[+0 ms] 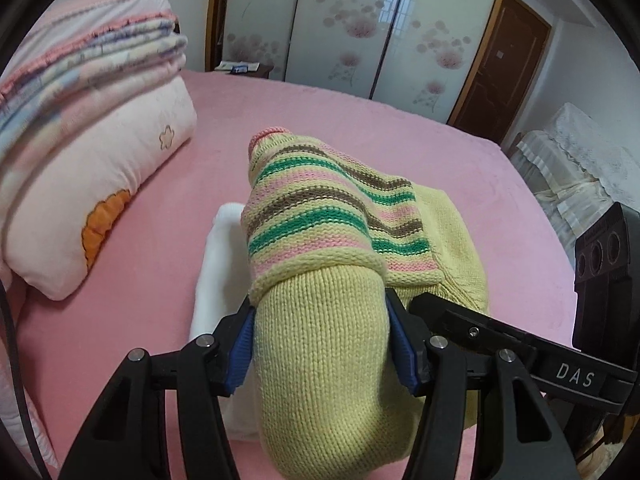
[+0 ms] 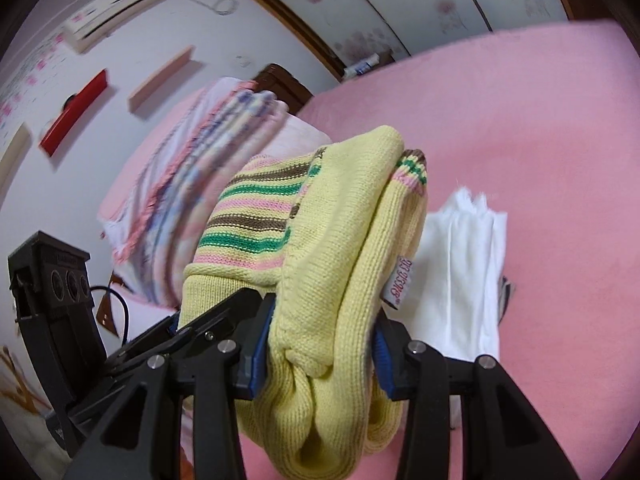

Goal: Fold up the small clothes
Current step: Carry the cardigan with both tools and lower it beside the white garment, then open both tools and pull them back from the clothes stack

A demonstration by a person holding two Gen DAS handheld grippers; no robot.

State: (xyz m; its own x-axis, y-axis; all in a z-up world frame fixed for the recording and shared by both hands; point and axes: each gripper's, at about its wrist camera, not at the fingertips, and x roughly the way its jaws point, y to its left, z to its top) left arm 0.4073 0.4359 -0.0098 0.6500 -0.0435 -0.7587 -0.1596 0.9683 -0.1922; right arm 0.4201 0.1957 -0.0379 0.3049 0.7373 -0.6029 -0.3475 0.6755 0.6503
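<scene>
The folded yellow striped sweater (image 1: 320,260) hangs in the air above the bed (image 1: 168,280), pinched between both tools. The left gripper (image 1: 320,344) has its blue pads clamped on the plain yellow bundle, and the right gripper (image 2: 316,344) is clamped on the thick folded edge beside the label (image 2: 394,280).

The step in hand looks like carrying the folded piece to a stack. To do it well, both grips should keep level with each other and keep their spacing, so the folds do not slip open or sag.

A folded white garment (image 2: 460,264) lies on the bed just below the sweater and seems the likely resting place. The pillow and folded blankets (image 1: 88,120) crowd the left side of the bed; the far side and right edge lie bare, leaving room to swing.
</scene>
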